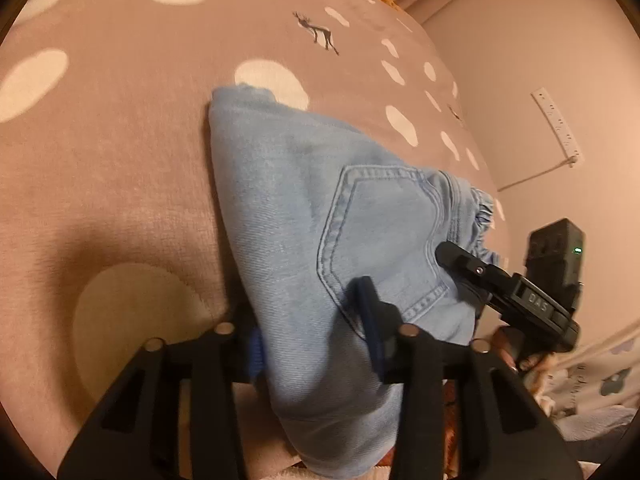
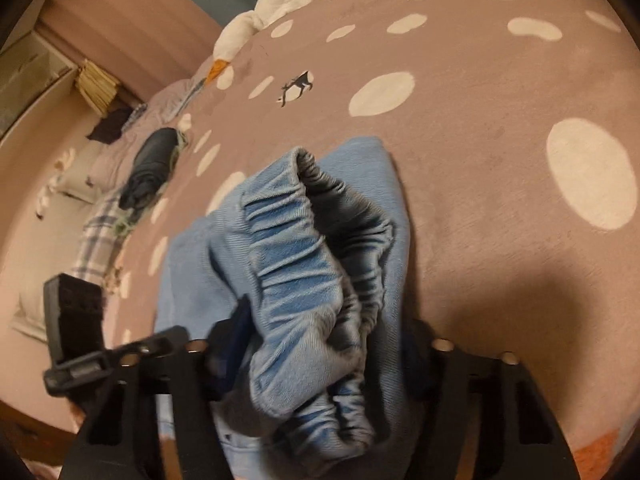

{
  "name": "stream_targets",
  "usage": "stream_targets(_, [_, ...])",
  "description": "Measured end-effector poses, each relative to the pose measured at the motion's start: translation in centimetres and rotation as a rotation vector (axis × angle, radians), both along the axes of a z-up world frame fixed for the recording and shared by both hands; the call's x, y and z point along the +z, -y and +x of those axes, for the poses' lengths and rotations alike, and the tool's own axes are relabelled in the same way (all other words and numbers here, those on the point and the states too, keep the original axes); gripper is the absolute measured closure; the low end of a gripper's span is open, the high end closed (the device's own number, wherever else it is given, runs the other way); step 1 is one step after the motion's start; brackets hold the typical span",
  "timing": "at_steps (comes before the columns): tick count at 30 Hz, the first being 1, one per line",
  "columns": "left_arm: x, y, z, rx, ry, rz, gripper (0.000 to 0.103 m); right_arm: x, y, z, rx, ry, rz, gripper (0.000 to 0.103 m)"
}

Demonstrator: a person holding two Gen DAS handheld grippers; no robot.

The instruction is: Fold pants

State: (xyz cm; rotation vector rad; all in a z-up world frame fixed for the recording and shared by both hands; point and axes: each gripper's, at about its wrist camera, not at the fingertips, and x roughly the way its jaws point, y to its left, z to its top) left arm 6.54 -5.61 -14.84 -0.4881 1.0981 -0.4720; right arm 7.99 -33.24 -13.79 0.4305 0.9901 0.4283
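Left wrist view: both grippers, left (image 1: 316,344) and right (image 2: 320,356), pinch the folded jeans (image 1: 320,216) over the spotted blanket (image 1: 120,120). That bunched elastic waistband (image 2: 304,248) could slip, undoing the fold.

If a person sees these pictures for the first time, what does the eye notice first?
First, the light blue pants, folded into a bundle in the middle, with the left gripper and the right gripper both closed on them. Behind lies the brown blanket with big white spots and a small deer print.

Bare blanket (image 1: 120,160) left; dark clothes (image 2: 152,164) beyond.
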Motion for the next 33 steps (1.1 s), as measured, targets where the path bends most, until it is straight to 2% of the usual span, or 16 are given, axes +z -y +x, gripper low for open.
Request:
stream_targets(3, [1.5,0.1,-0.4,0.019,0.024,0.029,0.078,1.7,-1.4,-1.2,-0.022,0.044,-0.058,0.056])
stream_targets(6, [3.6,-0.2,-0.4,0.03,0.07,0.038,0.081,3.5,-1.9,-1.4,-0.021,0.084,-0.058,0.058])
stream_targets(11, [6.9,-1.5,0.9,0.049,0.183,0.088,0.078,6.6,-3.4,0.0,0.002,0.172,-0.07,0.058])
stream_targets(16, [8.3,-3.7,3.6,0.117,0.246,0.154,0.076,8.0,-5.8,3.8,0.034,0.187,-0.086,0.058])
stream_targets(22, [6.1,-5.0,6.9,0.155,0.192,0.231,0.076,5.6,-8.0,7.1,0.043,0.121,-0.13,0.058])
stream_targets(26, [2.8,-5.0,8.1,0.149,0.1,0.26,0.075,2.7,-8.1,8.1,0.035,0.032,-0.154,0.058])
stream_targets(28, [2.1,-4.7,8.1,0.157,0.098,0.29,0.071,1.6,-8.0,8.3,0.028,0.004,-0.166,0.057])
stream_targets(32, [2.2,-4.5,7.6,0.183,0.09,0.319,0.065,2.0,-8.0,7.9,0.021,0.006,-0.2,0.051])
stream_targets(33, [2.3,-4.5,7.4,0.187,0.084,0.328,0.061,2.1,-8.0,7.8,0.012,0.004,-0.205,0.047])
